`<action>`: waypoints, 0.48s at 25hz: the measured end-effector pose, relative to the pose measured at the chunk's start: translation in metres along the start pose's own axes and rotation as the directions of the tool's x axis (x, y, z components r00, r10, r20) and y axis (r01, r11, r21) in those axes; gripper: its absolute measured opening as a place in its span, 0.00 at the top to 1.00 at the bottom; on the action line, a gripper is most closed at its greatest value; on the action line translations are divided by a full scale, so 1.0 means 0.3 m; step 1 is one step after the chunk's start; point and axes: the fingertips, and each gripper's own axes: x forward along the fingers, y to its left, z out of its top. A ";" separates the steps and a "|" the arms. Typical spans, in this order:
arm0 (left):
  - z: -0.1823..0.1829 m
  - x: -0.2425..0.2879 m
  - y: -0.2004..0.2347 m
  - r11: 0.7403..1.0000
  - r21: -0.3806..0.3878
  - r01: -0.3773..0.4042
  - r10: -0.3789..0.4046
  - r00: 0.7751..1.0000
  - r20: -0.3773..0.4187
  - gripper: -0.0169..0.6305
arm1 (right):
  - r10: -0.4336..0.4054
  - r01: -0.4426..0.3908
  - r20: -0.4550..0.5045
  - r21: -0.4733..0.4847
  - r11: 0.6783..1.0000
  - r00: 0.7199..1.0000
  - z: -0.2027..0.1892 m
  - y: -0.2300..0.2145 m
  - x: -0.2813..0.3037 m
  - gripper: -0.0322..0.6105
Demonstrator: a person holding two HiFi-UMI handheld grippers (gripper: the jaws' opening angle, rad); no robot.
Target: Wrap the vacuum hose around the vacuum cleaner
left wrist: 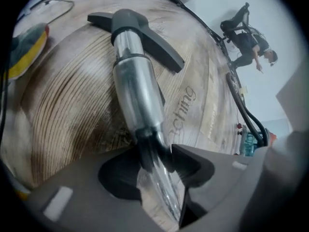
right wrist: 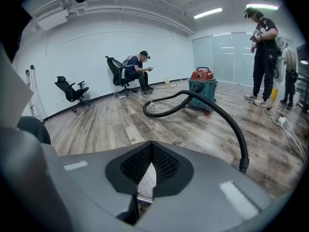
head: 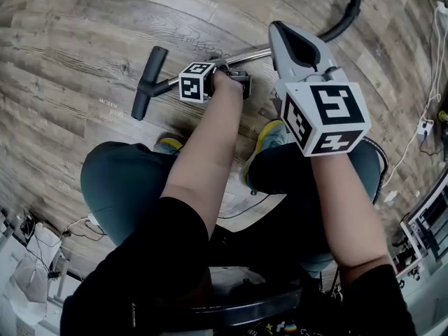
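In the head view the person sits with both knees spread over a wooden floor [head: 84, 33]. The left gripper [head: 236, 82] reaches toward 12 o'clock and is clamped on the metal tube [head: 255, 52] of the vacuum wand. The tube runs from 1 o'clock toward 10 o'clock and ends in a black floor nozzle [head: 149, 82]. The right gripper [head: 283, 37] is raised at 1 o'clock, above the tube. The black hose [head: 346, 16] curves off toward the upper right corner. In the left gripper view the jaws are closed on the shiny tube, which stretches up to the nozzle at 12 o'clock. A shoe with a yellow edge [left wrist: 26, 47] lies at 9 o'clock, and a seated person [left wrist: 248, 42] is far off at 2 o'clock. In the right gripper view the jaws are drawn together, with only a thin slit between them and nothing held there. The vacuum cleaner [right wrist: 203, 88], teal with a red top, stands well away at 1 o'clock. Its hose loops over the floor and comes down toward 4 o'clock. None of the hose is wound around the cleaner. A person sits on a chair [right wrist: 137, 71] at 12 o'clock, an empty office chair [right wrist: 72, 91] stands at 10 o'clock, and another person stands [right wrist: 263, 47] at 2 o'clock.
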 end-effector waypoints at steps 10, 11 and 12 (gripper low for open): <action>0.013 0.013 0.020 0.975 -0.162 -0.149 0.165 0.982 0.089 0.71 | -0.004 0.004 -0.005 0.031 1.000 1.000 -0.015 -0.038 0.007 0.91; 0.013 0.014 0.018 0.974 -0.165 -0.156 0.172 0.981 0.087 0.71 | -0.010 0.010 -0.001 0.032 0.999 1.000 -0.013 -0.045 0.005 0.91; 0.014 0.013 0.017 0.974 -0.166 -0.155 0.171 0.982 0.083 0.71 | -0.016 0.016 0.002 0.033 0.999 1.000 -0.013 -0.053 0.002 0.91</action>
